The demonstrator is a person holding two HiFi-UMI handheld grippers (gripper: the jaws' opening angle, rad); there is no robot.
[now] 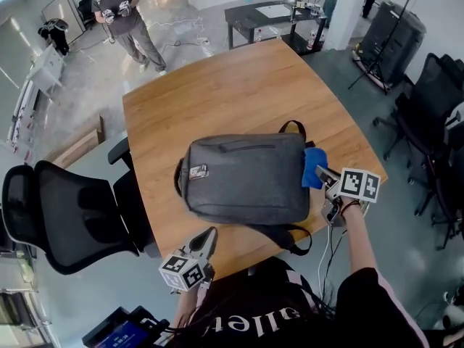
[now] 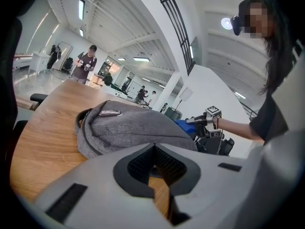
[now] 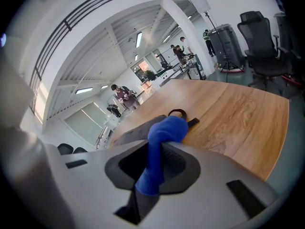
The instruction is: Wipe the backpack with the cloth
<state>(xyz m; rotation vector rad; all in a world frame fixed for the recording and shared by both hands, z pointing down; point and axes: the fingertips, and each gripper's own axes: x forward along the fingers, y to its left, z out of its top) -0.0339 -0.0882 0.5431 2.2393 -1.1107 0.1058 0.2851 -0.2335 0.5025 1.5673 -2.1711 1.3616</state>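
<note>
— What's nearest to the wearer?

— The left gripper (image 1: 205, 242), just off the backpack's (image 1: 246, 180) near edge. Its ribbed black pads are pressed together on nothing.

— And the backpack itself?

— A soft grey woven rectangle with rounded corners, lying flat on the smooth wooden table (image 1: 217, 93). Black webbing straps curl out from its near side, and a loop handle sits at its far right corner.

— Where's the cloth?

— The cloth (image 1: 313, 167) is plush, blue and bunched, touching the backpack's right end. The right gripper (image 1: 324, 174) is clenched on it.

— Further out?

— A black mesh-backed office chair (image 1: 58, 216) stands left of the backpack. Far beyond it, a person (image 1: 127, 17) stands on glossy floor.
</note>
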